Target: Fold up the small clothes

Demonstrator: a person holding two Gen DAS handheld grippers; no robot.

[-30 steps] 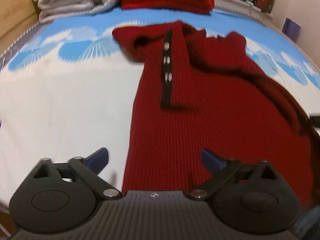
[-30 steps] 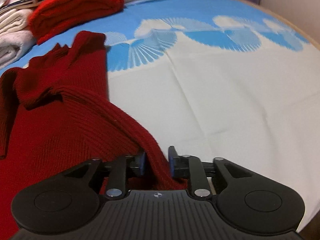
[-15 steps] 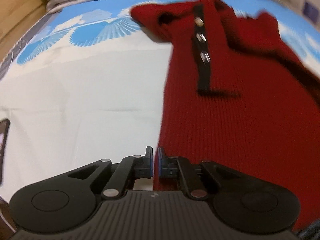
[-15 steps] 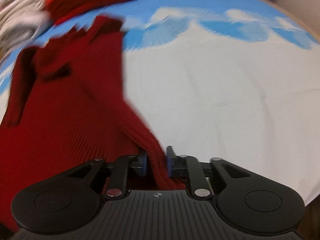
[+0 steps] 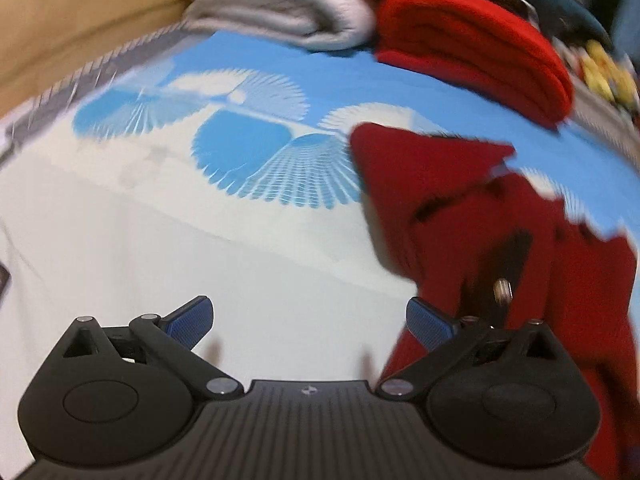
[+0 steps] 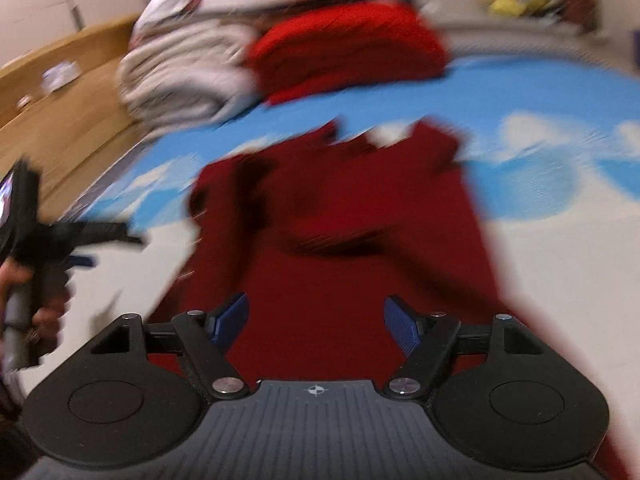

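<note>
Both grippers just let go of the dark red sweater (image 6: 352, 240), so that fold looks done: right gripper (image 6: 316, 320) spread wide low over its near hem, left gripper (image 5: 310, 320) equally wide over bare bed (image 5: 200, 240) to its left, folded clothes (image 5: 468, 44) stacked far back.

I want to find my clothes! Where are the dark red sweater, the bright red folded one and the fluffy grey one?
dark red sweater (image 6: 340, 264), right wrist view, middle of body.
bright red folded one (image 5: 472, 48), left wrist view, top fold.
fluffy grey one (image 5: 288, 4), left wrist view, front bulge.
</note>
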